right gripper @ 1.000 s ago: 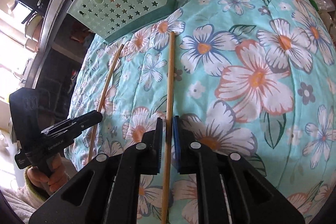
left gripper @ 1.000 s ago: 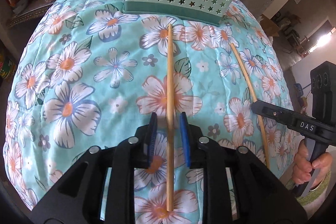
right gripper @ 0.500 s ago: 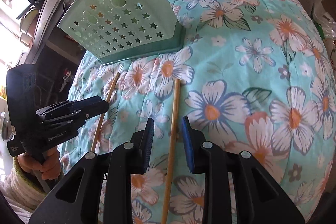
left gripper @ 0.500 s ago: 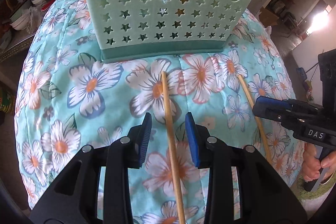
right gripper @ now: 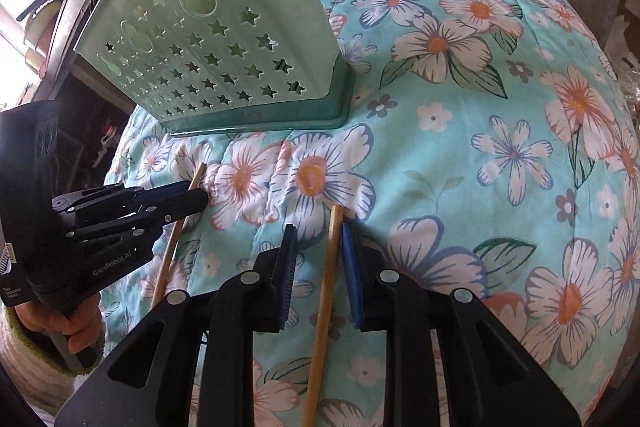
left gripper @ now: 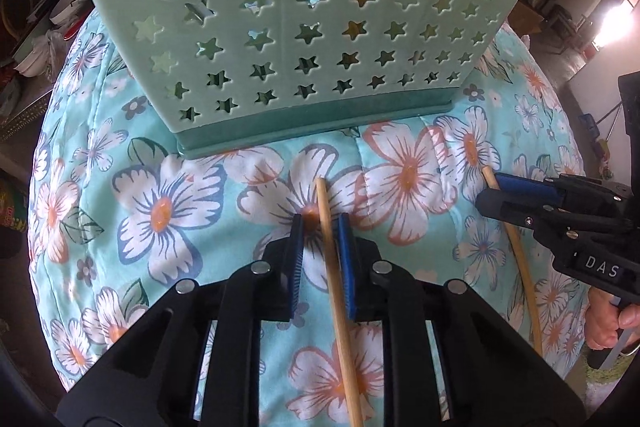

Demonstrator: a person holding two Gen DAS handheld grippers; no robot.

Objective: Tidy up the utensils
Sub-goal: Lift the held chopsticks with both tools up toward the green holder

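Observation:
A wooden chopstick (left gripper: pixel 332 259) lies on the flowered cloth between the open jaws of my left gripper (left gripper: pixel 319 223), near its far tip. A second chopstick (right gripper: pixel 326 275) lies between the open jaws of my right gripper (right gripper: pixel 317 227), close to the right pad. Neither is pinched. Each gripper shows in the other's view: the right gripper (left gripper: pixel 520 195) over its chopstick (left gripper: pixel 516 251), the left gripper (right gripper: pixel 176 203) over its chopstick (right gripper: pixel 172 247). The pale green star-holed utensil holder (left gripper: pixel 304 19) stands just beyond both tips, with several chopsticks inside; it also shows in the right wrist view (right gripper: pixel 216 39).
The cloth (right gripper: pixel 460 155) is a padded teal quilt with white and orange flowers. Shelves with dishes (left gripper: pixel 36 39) stand to the left beyond the cloth. A dark shelf unit (right gripper: pixel 52 7) stands behind the holder.
Both grippers have slid forward along their chopsticks toward the holder, now straddling the far tips. The jaws have stayed open.

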